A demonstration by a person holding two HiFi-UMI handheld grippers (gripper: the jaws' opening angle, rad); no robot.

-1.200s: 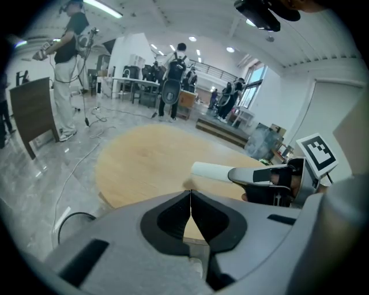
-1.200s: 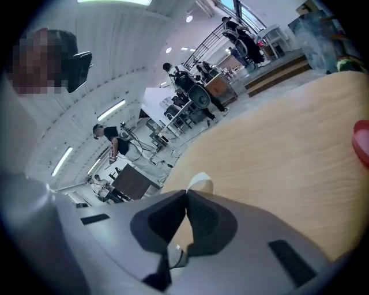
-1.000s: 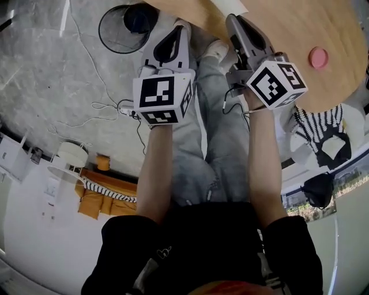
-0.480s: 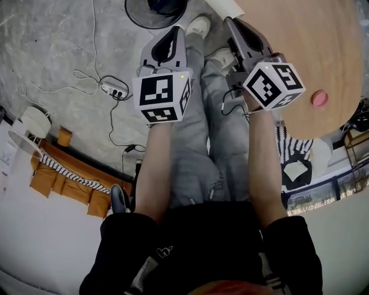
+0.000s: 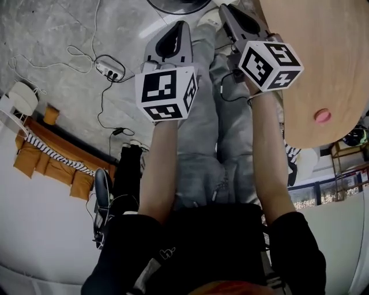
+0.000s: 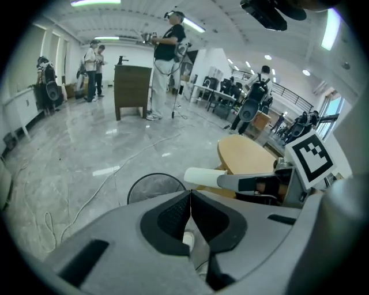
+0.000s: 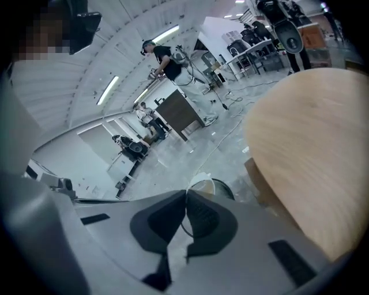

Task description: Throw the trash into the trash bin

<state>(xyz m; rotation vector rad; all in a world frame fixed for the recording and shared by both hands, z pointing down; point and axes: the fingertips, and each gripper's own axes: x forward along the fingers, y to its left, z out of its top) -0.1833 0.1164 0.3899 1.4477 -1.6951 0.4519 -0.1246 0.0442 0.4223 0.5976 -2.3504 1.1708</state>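
Trash bin point(image 6: 154, 185) beside wooden table point(image 6: 248, 152); left tool point(image 6: 190, 195), right tool point(image 7: 186, 193) both pinched together, empty.

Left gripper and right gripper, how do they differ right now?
The left gripper hangs over the grey floor; the right gripper runs beside the round wooden table. The left gripper's marker cube sits lower in the head view than the right gripper's. Both have jaws shut, holding nothing.

Two claws point(image 5: 177, 29) point(image 5: 226, 11), one bin point(image 6: 153, 185), one table point(image 5: 323, 63)
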